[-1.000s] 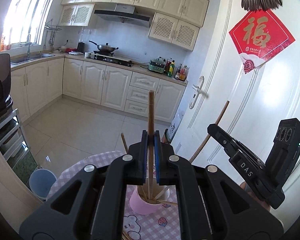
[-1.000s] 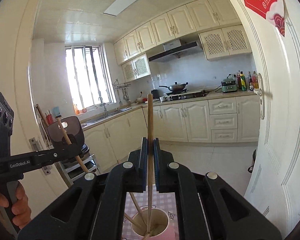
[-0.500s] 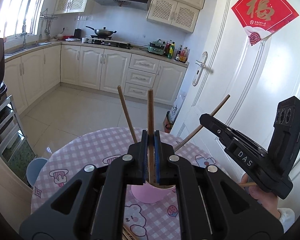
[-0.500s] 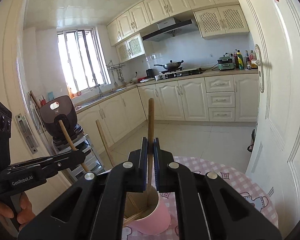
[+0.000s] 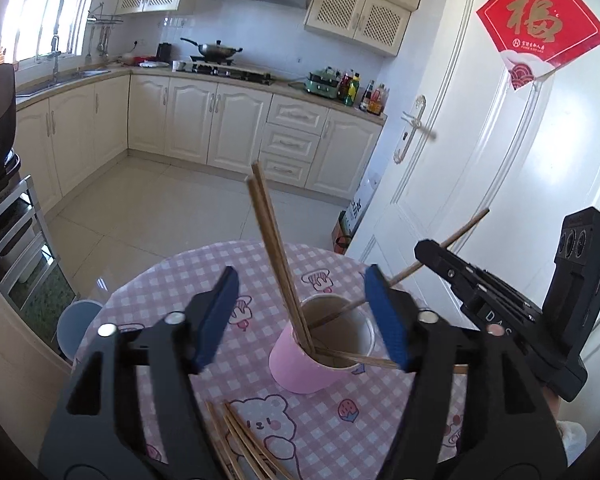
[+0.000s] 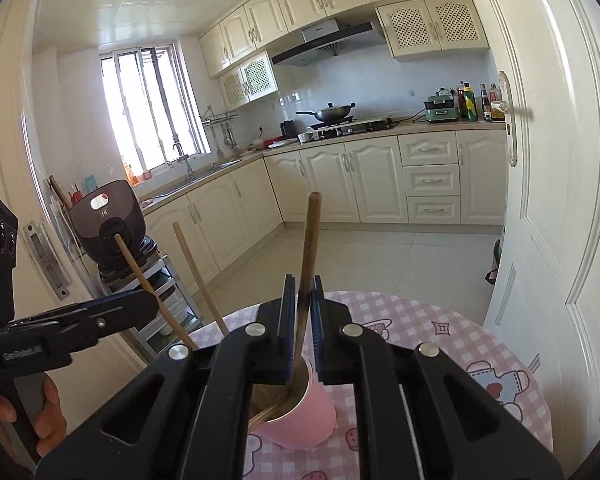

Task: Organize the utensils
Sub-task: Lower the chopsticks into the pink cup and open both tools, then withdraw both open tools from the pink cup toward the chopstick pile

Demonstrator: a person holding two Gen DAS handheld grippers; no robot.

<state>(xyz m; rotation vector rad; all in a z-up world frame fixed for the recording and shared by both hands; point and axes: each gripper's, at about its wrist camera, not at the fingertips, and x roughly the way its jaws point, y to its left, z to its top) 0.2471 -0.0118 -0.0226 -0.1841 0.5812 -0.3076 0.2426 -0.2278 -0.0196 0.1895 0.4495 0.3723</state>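
A pink cup (image 5: 306, 364) stands on the round table with the pink checked cloth (image 5: 172, 280). Several wooden chopsticks (image 5: 276, 248) lean in it. My left gripper (image 5: 302, 318) is open and empty, its blue pads either side of the cup. My right gripper (image 6: 301, 320) has its jaws slightly parted around a chopstick (image 6: 309, 256) whose lower end is in the cup (image 6: 304, 416). It also shows in the left wrist view (image 5: 484, 300). More loose chopsticks (image 5: 240, 440) lie on the cloth near me.
A white door (image 5: 480, 152) with a red decoration stands right of the table. A small blue bin (image 5: 74, 328) sits on the floor at the left. A black appliance (image 6: 108, 220) rests on a metal rack. Kitchen cabinets line the far wall.
My left gripper has opened and let its chopstick drop into the cup. Both grippers have tilted down toward the table. My right gripper's jaws have loosened around its chopstick.
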